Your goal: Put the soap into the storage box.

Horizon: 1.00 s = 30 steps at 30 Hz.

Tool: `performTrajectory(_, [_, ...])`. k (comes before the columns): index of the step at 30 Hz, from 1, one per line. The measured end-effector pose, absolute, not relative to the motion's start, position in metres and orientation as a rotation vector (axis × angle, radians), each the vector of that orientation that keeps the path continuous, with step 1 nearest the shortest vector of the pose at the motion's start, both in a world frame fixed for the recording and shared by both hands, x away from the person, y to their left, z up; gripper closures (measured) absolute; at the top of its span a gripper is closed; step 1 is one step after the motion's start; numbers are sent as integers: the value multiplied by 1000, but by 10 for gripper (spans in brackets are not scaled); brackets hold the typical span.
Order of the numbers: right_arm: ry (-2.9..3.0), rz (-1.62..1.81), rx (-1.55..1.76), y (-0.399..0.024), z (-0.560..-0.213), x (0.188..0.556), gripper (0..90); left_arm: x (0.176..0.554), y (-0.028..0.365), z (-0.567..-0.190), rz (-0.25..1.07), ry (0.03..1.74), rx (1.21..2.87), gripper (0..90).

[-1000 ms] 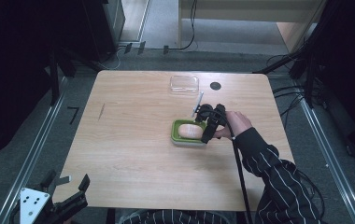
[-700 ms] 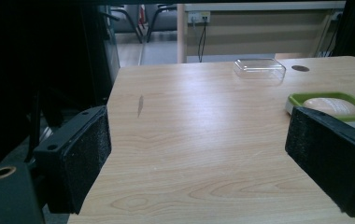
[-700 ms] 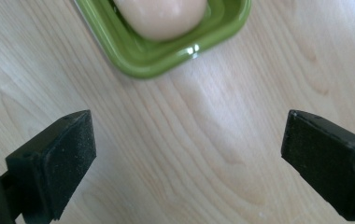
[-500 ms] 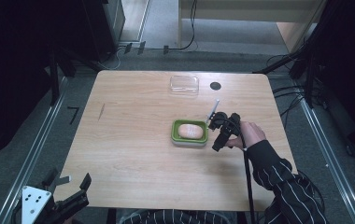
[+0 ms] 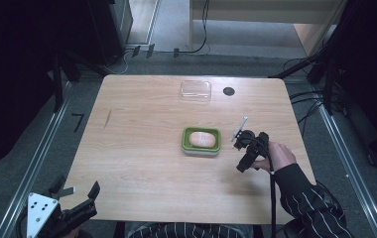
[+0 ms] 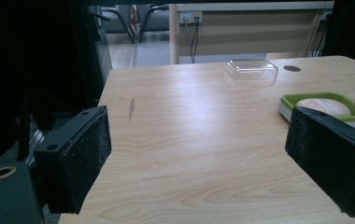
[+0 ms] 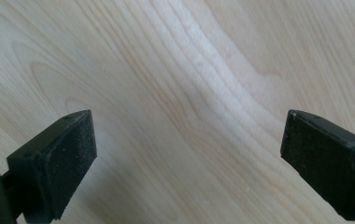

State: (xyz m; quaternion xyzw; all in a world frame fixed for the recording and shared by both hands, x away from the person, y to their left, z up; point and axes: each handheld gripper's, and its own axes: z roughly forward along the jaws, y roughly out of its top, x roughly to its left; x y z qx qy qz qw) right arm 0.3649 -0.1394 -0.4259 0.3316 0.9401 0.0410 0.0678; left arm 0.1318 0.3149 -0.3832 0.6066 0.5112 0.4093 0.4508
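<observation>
Left gripper (image 5: 72,210) rests off the bench's near-left corner, jaws spread, empty. At centre, the green-rimmed container (image 5: 202,141) holds a pale bread roll (image 5: 202,138). Right gripper (image 5: 243,151) hovers just right of it, jaws spread, empty. The clear lid (image 5: 195,91) lies well apart at the far edge; judged next: fetch it, gripping one short side squarely. Wooden bench (image 5: 142,163), uncluttered; surrounding room dark, cables (image 5: 300,104) on floor.

A clear plastic lid (image 5: 195,91) is seen at twelve o'clock on the wooden table (image 5: 142,148), with a dark round hole (image 5: 228,91) just beside it at three o'clock.
</observation>
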Motion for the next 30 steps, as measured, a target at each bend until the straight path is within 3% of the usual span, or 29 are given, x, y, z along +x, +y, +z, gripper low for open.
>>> performTrajectory(30, [2824, 60, 1110, -177, -452, 321, 47, 144, 309, -383, 983, 1225, 1523, 72])
